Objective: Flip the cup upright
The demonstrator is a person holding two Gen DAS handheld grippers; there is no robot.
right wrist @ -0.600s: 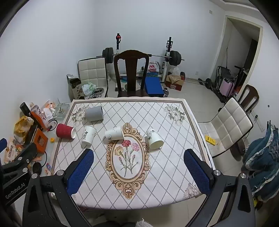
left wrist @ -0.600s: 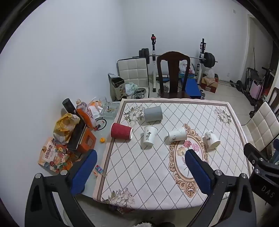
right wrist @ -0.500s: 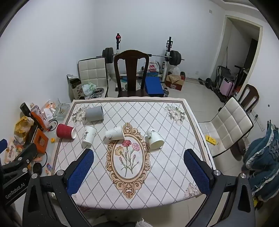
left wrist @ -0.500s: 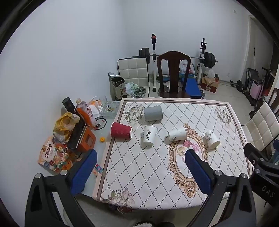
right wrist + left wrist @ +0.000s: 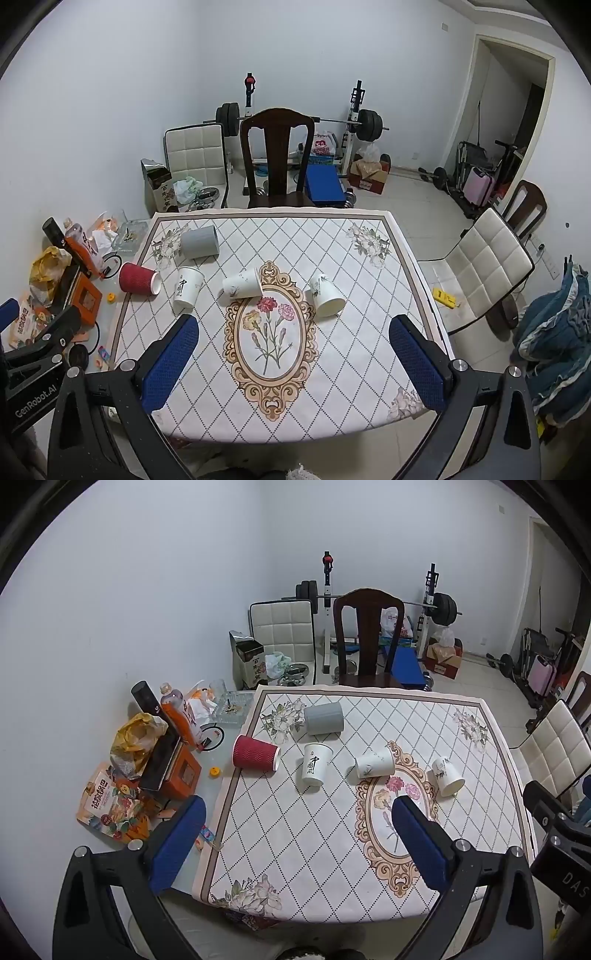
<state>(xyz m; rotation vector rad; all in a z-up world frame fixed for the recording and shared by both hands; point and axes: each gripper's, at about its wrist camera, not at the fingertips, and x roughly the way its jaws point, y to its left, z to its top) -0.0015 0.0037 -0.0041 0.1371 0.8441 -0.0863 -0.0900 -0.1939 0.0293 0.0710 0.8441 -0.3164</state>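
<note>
I hold both tools high above the surface (image 5: pixel 369 387), the left tool (image 5: pixel 295 843) and right tool (image 5: pixel 291 358) each spread wide and empty; I judge this the approach step. Five cups lie tipped at my 12 o'clock. Next, I must descend onto one, perhaps the rightmost white cup (image 5: pixel 327 295).

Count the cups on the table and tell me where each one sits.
5. Grey cup at the far left, red cup at the left edge, lettered white cup beside it, white cup at the medallion's top, white cup right of it. None seem hidden.
</note>
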